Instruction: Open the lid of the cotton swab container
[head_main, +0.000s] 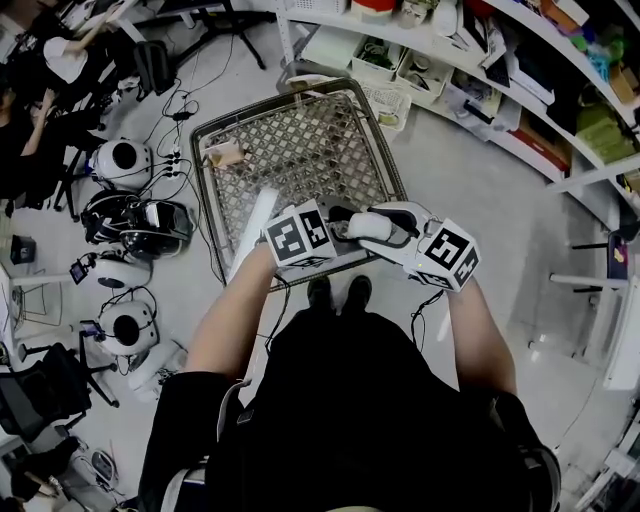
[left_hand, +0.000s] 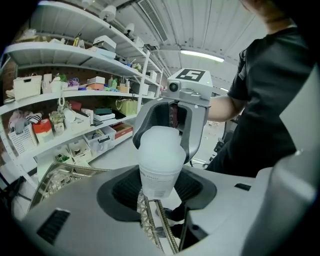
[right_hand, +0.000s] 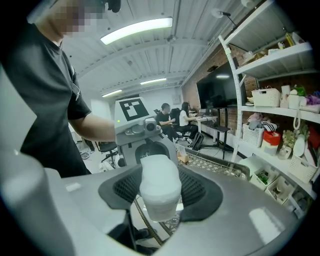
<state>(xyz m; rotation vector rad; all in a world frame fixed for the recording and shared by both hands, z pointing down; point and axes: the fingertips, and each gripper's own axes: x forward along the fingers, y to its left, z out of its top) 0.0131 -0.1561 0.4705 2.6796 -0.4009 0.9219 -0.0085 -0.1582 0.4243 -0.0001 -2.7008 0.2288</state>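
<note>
**A:** Left gripper view first: what is the left gripper (left_hand: 159, 187) holding?

**B:** Its jaws are standing fairly wide and clamping the labelled end of the cotton swab container (left_hand: 159, 160). The container is hanging in the air above the wire cart (head_main: 300, 150).

**A:** And the right gripper (right_hand: 160, 192)?

**B:** It is facing the left one. Its jaws are also standing wide, with the pads seeming to press both sides of the frosted lid (right_hand: 159, 187). The lid is sitting closed on the container.
</note>
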